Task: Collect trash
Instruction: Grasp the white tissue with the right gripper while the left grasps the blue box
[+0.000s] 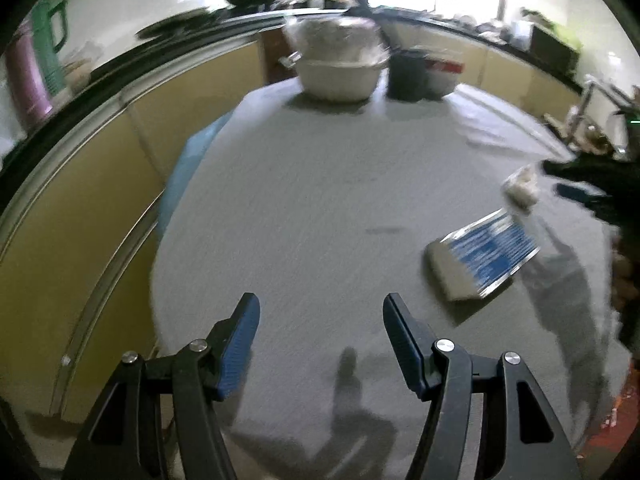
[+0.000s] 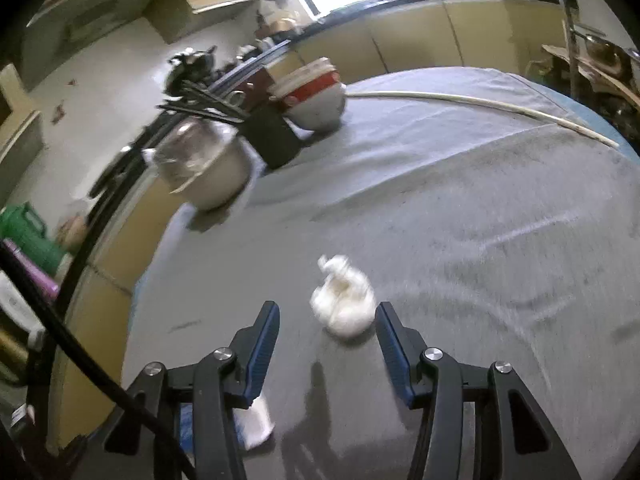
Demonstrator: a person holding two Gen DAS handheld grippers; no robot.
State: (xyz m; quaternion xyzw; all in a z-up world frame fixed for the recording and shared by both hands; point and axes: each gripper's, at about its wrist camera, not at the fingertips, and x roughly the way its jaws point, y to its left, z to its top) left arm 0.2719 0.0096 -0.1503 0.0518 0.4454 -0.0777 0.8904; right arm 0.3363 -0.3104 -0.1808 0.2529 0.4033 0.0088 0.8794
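Note:
A crumpled white tissue (image 2: 344, 300) lies on the grey tablecloth (image 2: 460, 208). It sits just past my right gripper (image 2: 327, 310), closer to the right-hand fingertip, and the pads do not press on it; that gripper is open. A blue-and-white flat packet (image 1: 484, 260) lies on the cloth, and in the right wrist view a corner of it (image 2: 256, 420) peeks out under the left finger. My left gripper (image 1: 322, 304) hovers open over bare cloth, nothing between its fingers. In the left wrist view the right gripper (image 1: 560, 180) shows at the far right beside the tissue (image 1: 520, 190).
A covered white pot (image 1: 340, 68), a dark container (image 1: 406, 76) and a red-and-white bowl (image 2: 316, 96) stand at the table's far end. A long pale stick (image 2: 480, 106) lies across the cloth. Yellow cabinets (image 1: 80, 200) run along the table's left edge.

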